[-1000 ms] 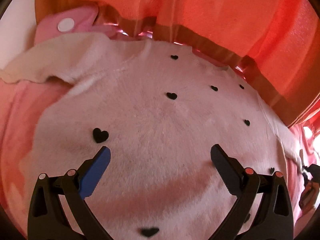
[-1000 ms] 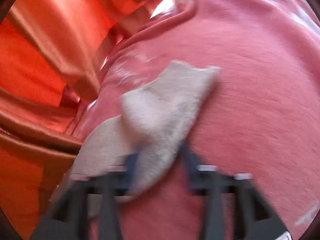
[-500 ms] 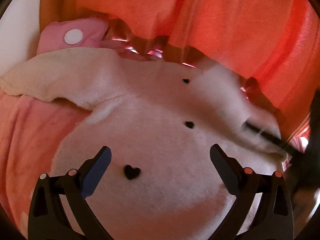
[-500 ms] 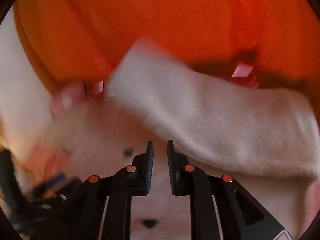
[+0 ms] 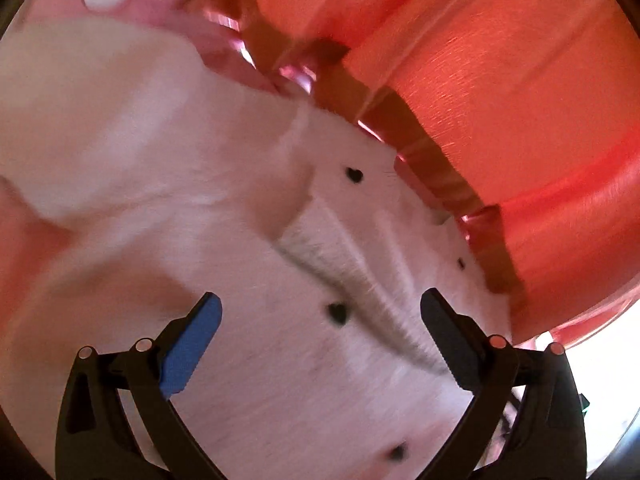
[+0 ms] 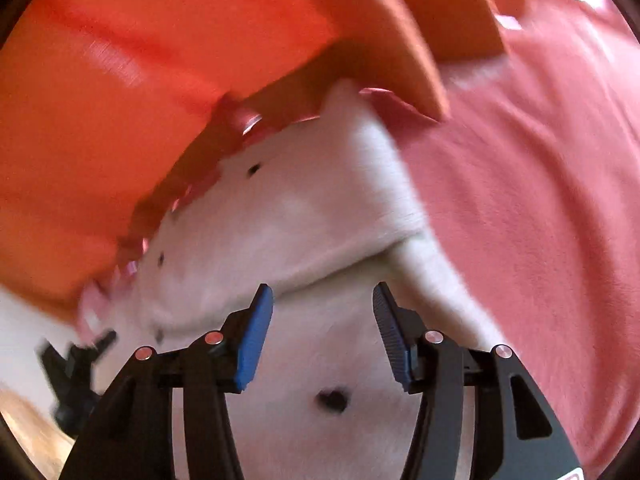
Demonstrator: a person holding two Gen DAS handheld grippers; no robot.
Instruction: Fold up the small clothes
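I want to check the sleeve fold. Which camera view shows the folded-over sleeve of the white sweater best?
The right wrist view: the folded sleeve lies across the white sweater, its whole length and cuff end visible. The left wrist view shows only its blurred edge crossing the sweater.

Above the white sweater [image 5: 248,380] you had open air, and nothing sat between either pair of open fingers. The orange curtain [image 5: 520,100] walled off the far edge, its hem touching the sweater. A folded-over sleeve [image 6: 320,216] raised a ridge ahead. The pink blanket [image 6: 540,220] on the right lay bare.
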